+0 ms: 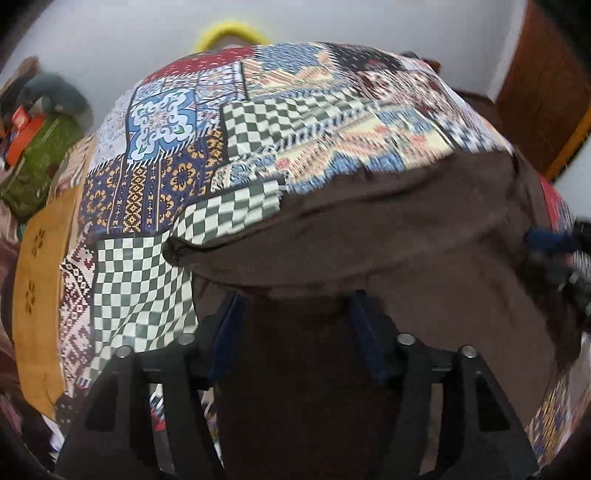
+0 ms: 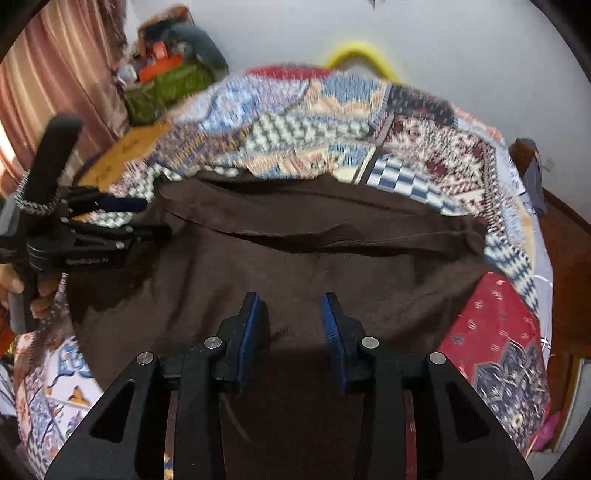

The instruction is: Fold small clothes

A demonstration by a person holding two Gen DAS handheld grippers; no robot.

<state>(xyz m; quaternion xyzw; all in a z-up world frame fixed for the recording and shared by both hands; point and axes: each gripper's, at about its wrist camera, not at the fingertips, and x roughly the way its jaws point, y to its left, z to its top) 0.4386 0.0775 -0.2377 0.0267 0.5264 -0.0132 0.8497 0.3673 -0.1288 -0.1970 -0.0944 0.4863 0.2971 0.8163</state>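
A dark brown garment (image 1: 388,229) lies spread on the patchwork bedspread (image 1: 177,122), with a folded-over edge running across it (image 2: 332,236). My left gripper (image 1: 295,301) points down over its near part. Its jaws stand wide apart, brown cloth lies below them, and the pads press on nothing. In the right wrist view the left gripper (image 2: 129,218) sits at the garment's left edge, held by a hand (image 2: 40,291). My right gripper (image 2: 291,297) hovers open over the middle of the garment (image 2: 295,266), its blue pads (image 2: 251,325) clear of the cloth. In the left wrist view it is a blur at the right edge (image 1: 554,243).
A yellow ring (image 1: 229,31) leans on the white wall behind the bed. A green bag with clutter (image 2: 166,85) and a pink curtain (image 2: 55,74) stand at the left. A brown wooden door (image 1: 546,74) is on the right. An orange cloth (image 1: 40,288) lies beside the bedspread.
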